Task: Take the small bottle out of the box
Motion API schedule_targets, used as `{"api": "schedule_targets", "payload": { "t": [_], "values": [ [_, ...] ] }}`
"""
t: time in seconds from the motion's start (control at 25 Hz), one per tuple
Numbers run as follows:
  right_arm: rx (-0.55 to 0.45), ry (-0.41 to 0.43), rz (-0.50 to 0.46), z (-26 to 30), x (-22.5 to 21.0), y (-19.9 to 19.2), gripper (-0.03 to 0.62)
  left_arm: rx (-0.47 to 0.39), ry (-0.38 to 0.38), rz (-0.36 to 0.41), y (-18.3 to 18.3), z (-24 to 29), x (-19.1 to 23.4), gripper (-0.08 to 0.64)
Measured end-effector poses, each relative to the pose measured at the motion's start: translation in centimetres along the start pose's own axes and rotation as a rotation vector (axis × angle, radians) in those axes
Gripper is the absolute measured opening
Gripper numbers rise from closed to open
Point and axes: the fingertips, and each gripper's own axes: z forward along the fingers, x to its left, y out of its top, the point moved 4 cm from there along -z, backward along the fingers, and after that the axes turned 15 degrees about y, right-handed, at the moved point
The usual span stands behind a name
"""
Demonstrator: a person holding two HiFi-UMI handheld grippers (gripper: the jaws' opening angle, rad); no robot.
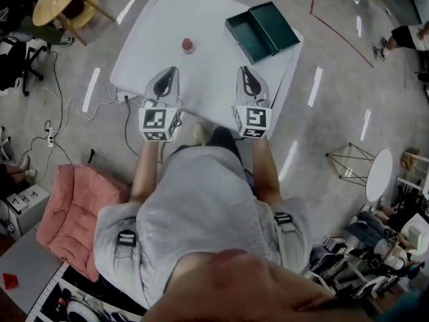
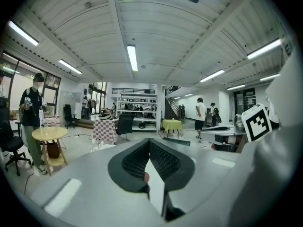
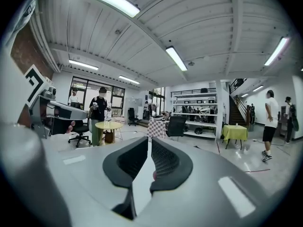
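A small red bottle [image 1: 187, 45] stands upright on the white table [image 1: 151, 42], outside and to the left of the open dark green box [image 1: 261, 31] at the far right corner. My left gripper [image 1: 170, 73] hovers over the near table edge, short of the bottle, shut with nothing between its jaws. My right gripper [image 1: 245, 71] is alongside it, below the box, its jaws also together and empty. In the left gripper view the left gripper [image 2: 148, 142] has its tips meeting, and a bit of the bottle [image 2: 146, 177] peeks past them. The right gripper [image 3: 149, 140] looks the same, with the bottle [image 3: 154, 175] just visible.
A round wooden table with a chair [image 1: 59, 0] stands at the far left, a pink cushion [image 1: 74, 213] lies by my left side, and a small round white table [image 1: 379, 174] is at the right. Cables trail on the floor left of the table. People stand far off in both gripper views.
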Motion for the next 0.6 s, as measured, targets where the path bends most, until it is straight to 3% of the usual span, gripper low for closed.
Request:
{"api": "schedule_targets", "payload": {
  "t": [0.6],
  "values": [
    [-0.005,-0.059,0.012,-4.8,2.0,-1.3,0.003,0.008,-0.034,0.011,-1.1,-2.9,-1.0,0.012]
  ]
}}
